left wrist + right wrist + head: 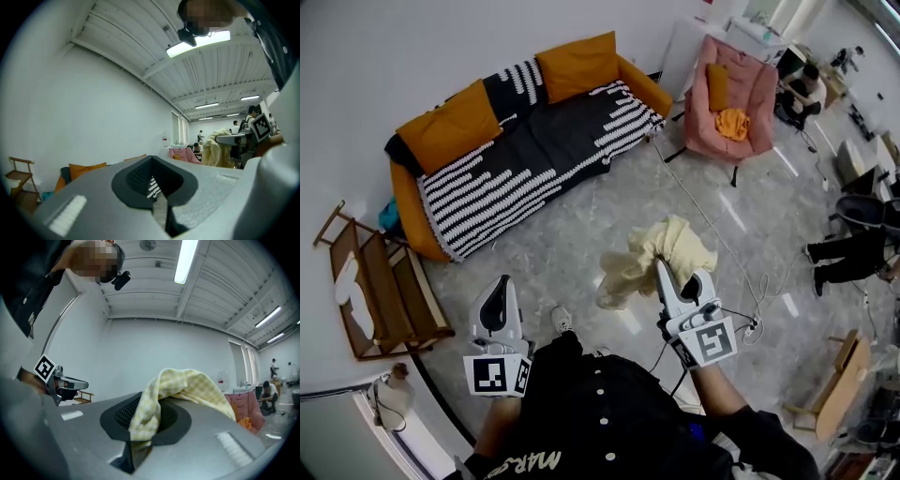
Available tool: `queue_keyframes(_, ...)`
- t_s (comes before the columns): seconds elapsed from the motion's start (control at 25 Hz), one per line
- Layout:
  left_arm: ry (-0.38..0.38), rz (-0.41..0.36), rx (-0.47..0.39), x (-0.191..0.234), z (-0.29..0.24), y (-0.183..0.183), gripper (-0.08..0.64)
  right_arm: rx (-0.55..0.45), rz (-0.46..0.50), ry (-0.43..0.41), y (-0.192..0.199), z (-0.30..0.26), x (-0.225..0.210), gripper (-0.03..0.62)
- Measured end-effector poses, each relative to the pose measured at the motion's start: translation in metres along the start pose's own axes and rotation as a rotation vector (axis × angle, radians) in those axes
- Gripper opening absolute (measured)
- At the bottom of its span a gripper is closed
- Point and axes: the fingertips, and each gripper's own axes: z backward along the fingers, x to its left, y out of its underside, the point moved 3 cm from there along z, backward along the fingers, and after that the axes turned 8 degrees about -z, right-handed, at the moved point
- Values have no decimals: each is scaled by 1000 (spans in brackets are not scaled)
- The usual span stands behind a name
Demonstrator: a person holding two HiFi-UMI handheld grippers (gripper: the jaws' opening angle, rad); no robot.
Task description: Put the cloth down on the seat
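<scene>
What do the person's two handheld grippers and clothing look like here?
The left gripper and the right gripper both have pale grey, tapering jaws with black textured pads, and each carries a white cube with black square markers. A thin dark cable trails from the right one. The person wears a black buttoned top with white lettering.

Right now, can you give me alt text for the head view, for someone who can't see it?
The right tongs grip a bunched pale yellow cloth above the floor; the left tongs carry nothing. Ahead stand an orange sofa under a striped throw and a pink armchair.
</scene>
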Motion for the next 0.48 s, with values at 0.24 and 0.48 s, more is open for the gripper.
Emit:
queue_keyframes(0.24,6,10,5,17,-28,7,0,-4,-3,10,1,-31,-7,67)
queue_keyframes(0.48,32,10,-4,37,-61,4,0,21,17,1,5,-65,-10,67)
